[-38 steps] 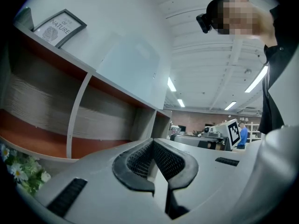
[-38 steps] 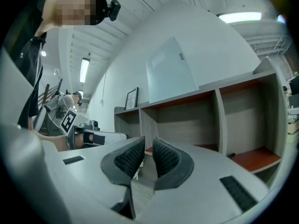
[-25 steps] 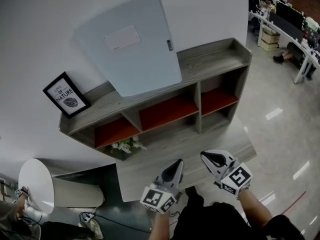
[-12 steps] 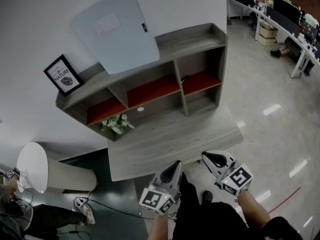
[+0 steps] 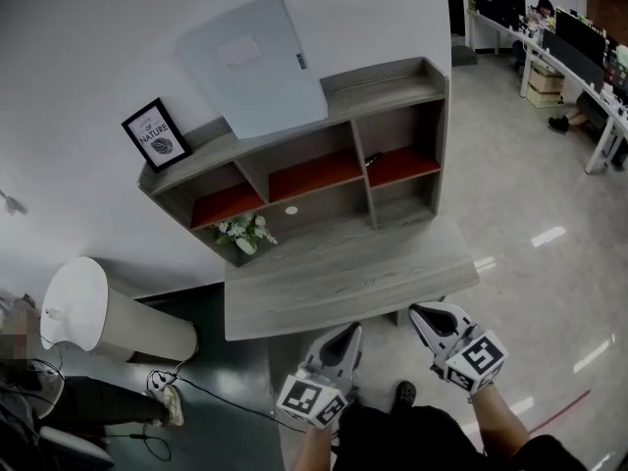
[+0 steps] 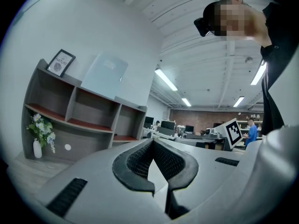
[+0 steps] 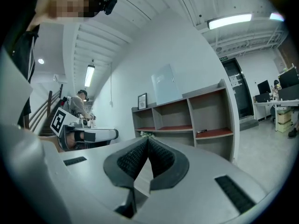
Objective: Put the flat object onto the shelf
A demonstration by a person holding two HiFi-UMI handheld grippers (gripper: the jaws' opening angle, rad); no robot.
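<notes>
Left gripper (image 5: pixel 348 334): jaws closed pad to pad, nothing between them; held low in front of the person, pointing level toward the shelf.
Right gripper (image 5: pixel 420 312): jaws likewise pressed together and empty; held just beside the left one, apart from it.
Surface (image 5: pixel 343 283): a bare wooden top lay between the grippers and the shelf; neither gripper reached over it.
Shelf (image 5: pixel 392 96): a grey wooden unit against the wall, with open compartments and red boards inside. A small vase of flowers (image 5: pixel 245 232) stood in the lower left compartment and a small dark item (image 5: pixel 373 158), too small to identify, lay in the right one.
Picture frame (image 5: pixel 157 133): stood on the left end of the shelf top, leaning on the wall.
Flat object (image 5: pixel 253 67): a pale rectangular board, standing on its edge on the shelf top, right of the picture frame, tilted back against the wall.
Task progress: judged complete. The flat object was on the shelf and both grippers were free of it. Nothing appeared left to do beyond confirming the lean was stable.
Flat object relative to grippers: well apart, beyond the surface and above the compartments, ahead and slightly left of both grippers; no contact.
</notes>
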